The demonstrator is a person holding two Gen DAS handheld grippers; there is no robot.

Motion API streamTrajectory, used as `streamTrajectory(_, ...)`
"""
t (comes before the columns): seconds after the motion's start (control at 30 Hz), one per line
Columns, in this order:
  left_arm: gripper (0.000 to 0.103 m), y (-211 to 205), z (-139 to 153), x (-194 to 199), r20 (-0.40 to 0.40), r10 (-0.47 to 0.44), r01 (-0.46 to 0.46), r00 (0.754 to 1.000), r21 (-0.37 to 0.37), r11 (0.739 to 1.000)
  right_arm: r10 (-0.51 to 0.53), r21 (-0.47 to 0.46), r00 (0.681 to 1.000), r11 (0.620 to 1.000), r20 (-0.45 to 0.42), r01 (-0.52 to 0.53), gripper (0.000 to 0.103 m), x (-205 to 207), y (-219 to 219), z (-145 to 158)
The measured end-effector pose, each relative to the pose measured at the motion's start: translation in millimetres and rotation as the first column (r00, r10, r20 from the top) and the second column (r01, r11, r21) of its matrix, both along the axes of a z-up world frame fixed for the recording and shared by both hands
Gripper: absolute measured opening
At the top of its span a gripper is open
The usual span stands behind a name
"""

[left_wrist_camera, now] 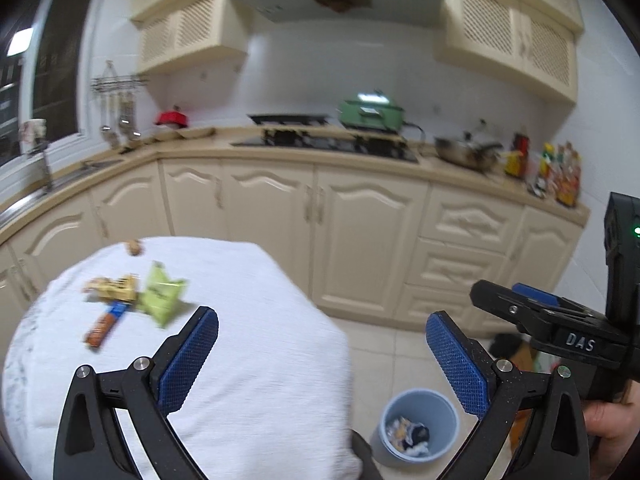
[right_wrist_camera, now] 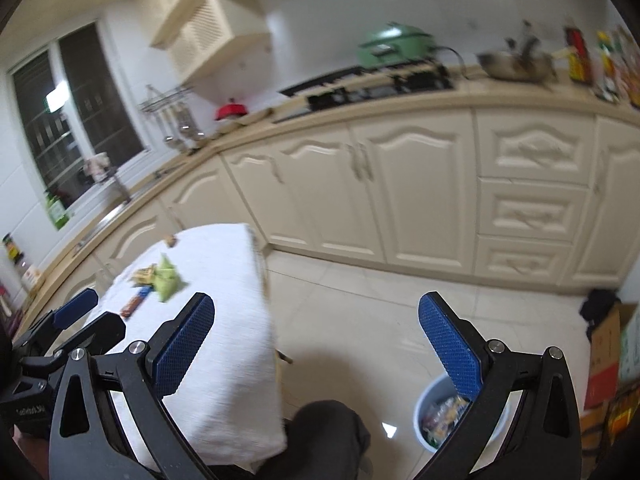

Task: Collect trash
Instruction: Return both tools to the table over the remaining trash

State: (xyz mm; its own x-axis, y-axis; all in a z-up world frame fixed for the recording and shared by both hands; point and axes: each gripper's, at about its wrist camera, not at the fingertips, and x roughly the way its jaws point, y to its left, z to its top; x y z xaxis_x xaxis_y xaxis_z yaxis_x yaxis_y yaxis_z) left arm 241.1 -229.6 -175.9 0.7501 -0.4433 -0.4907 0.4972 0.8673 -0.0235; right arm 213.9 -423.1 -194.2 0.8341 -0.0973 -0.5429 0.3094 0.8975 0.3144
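A blue bin [left_wrist_camera: 416, 426] on the floor beside the white-clothed worktop [left_wrist_camera: 248, 344] holds crumpled wrappers [left_wrist_camera: 410, 434]. More wrappers [left_wrist_camera: 136, 300] lie on the worktop's far side. Both grippers' fingers [left_wrist_camera: 188, 360] spread wide, empty.

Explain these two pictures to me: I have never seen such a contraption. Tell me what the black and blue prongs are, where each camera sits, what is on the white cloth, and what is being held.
No robot here: a person carries one hand-held gripper in each hand, each with a fisheye camera looking along its two blue-padded fingers. One picture comes from the left hand-held gripper, the other from the right hand-held gripper. Both are open and hold nothing. On the white-covered table lie a green packet, a yellowish wrapper, an orange-and-blue bar wrapper and a small brown scrap. On the floor stands a blue bin, already holding some trash.
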Motion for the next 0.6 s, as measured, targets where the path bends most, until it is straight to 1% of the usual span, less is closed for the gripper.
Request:
streamTrajectory(0.17, 0.102, 58, 10, -35, 0.054, 0.095, -0.093, 0.994, -0.036, 0.995, 0.098, -0.051, 0.994, 0.994, 0.047, -0.095, 0.103, 16, 46, 26)
streamTrajectory(0.37, 0.102, 100, 8, -67, 0.071, 0.193, -0.188, 0.979, -0.069, 0.980, 0.182, -0.121, 0.980, 0.978, 0.078, -0.172, 0.103, 35, 93, 45)
streamTrajectory(0.47, 0.102, 120, 9, -78, 0.074, 0.234, -0.228, 0.969, -0.091, 0.970, 0.205, -0.178, 0.976, 0.966, 0.074, -0.190, 0.103, 46, 117, 51)
streamTrajectory(0.6, 0.102, 140, 8, -82, 0.080, 0.285, -0.278, 0.955, -0.089, 0.957, 0.277, -0.203, 0.958, 0.945, 0.076, -0.257, 0.103, 66, 142, 52)
